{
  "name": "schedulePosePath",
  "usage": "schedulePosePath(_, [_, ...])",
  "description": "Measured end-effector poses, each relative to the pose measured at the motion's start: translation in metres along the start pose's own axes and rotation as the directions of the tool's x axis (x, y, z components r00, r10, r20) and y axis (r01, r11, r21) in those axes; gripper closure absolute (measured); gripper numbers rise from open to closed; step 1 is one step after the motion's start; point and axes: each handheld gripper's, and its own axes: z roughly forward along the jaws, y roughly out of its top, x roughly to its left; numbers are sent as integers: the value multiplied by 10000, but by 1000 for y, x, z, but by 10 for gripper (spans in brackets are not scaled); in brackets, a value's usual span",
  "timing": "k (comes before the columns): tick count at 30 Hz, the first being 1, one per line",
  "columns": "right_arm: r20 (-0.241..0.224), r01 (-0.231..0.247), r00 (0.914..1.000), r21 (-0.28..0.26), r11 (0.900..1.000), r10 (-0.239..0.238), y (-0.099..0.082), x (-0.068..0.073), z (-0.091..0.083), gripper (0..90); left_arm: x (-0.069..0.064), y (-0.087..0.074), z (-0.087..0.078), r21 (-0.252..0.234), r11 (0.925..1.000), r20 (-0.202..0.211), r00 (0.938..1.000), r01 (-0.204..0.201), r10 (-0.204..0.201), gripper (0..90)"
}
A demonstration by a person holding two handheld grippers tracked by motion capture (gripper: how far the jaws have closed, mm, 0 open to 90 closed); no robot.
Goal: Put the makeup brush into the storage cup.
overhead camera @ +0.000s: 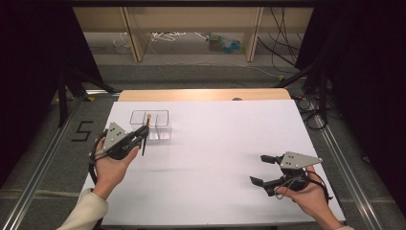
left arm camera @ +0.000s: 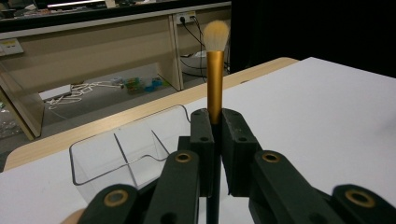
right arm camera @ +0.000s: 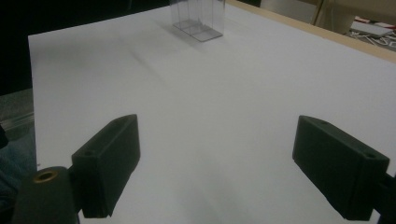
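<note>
Gold-ferruled makeup brush (left arm camera: 215, 84) clamped upright in the left tongs (overhead camera: 142, 135), pale bristle tuft on top, dark handle running down between the pads. Held above the white bench (overhead camera: 215, 158) near its far left corner, just beside a clear acrylic organizer (overhead camera: 152, 125) with open compartments; from the high view, cannot tell whether the brush tip hangs over a compartment or just short of the rim.

Right tongs (overhead camera: 262, 169) spread wide and empty, low over the bench near its near right corner, well apart from the brush and the organizer.

Likely handling of the brush: light, stiff along the handle, smooth and round, so prone to twisting or sliding in a loose pinch. Bristles soft and easily splayed, best left untouched. Best hold on the metal ferrule or the handle just below it, as now, square across the shaft so it stays vertical. Top-heavy feel unlikely, but a long lever below the pads could swing against the organizer wall.

Organizer probably light and thin-walled, easily nudged across the smooth surface; worth a gentle, straight lowering rather than a sideways approach.
</note>
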Motion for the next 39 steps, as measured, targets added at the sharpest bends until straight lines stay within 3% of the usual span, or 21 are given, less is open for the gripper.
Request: schedulePosePath(39, [39,1,10000,2,10000,-1,0,0,0,159,3,14,3,-508,9987,-485,9988,-12,-12,834])
